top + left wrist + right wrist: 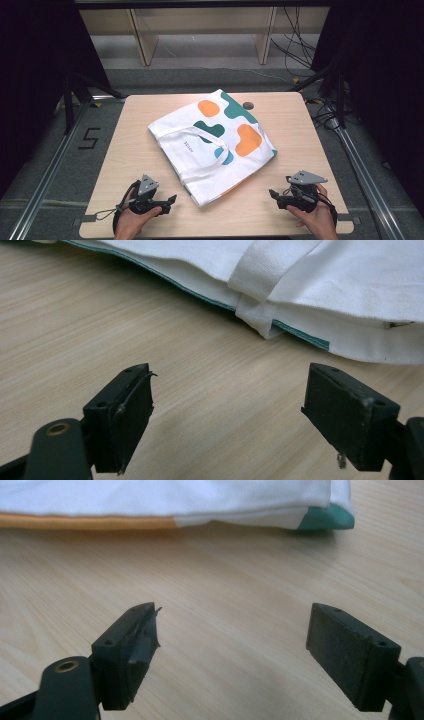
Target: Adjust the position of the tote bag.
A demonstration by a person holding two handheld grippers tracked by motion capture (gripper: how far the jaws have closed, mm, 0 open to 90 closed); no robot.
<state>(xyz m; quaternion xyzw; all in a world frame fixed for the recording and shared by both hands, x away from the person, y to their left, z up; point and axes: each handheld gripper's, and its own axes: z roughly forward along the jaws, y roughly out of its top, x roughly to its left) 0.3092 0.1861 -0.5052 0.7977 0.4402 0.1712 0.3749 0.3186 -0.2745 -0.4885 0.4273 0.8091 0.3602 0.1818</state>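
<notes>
A: Here, on a pale wooden table (pixel 125 150), we see a folded white tote bag (pixel 200 150) lying flat near the middle, turned at an angle, its far half printed with orange and teal blobs. Two white straps (pixel 200 172) cross its near half.

B: Indeed, and we find both tools at the near edge. The left gripper (pixel 172 199) lies in a hand (pixel 131 222) at the near left, pointing right toward the bag's near corner. Its jaws stand wide apart with nothing between them.

A: We see the same in the left gripper view: bare wood between the left gripper (pixel 227 415) jaws, and beyond them the bag's layered hem, edged in teal, with a strap end (pixel 257 315) folded over it. The bag (pixel 350 285) is apart from the jaws.

B: At the near right, we have the right gripper (pixel 271 192), held in the other hand (pixel 315 220) and pointing left. Its jaws also gape, empty.

A: In the right gripper view, the right gripper (pixel 232 650) faces the bag's (pixel 150 495) edge across open wood, an orange seam to the left and a teal corner (pixel 325 519) to the right.
</notes>
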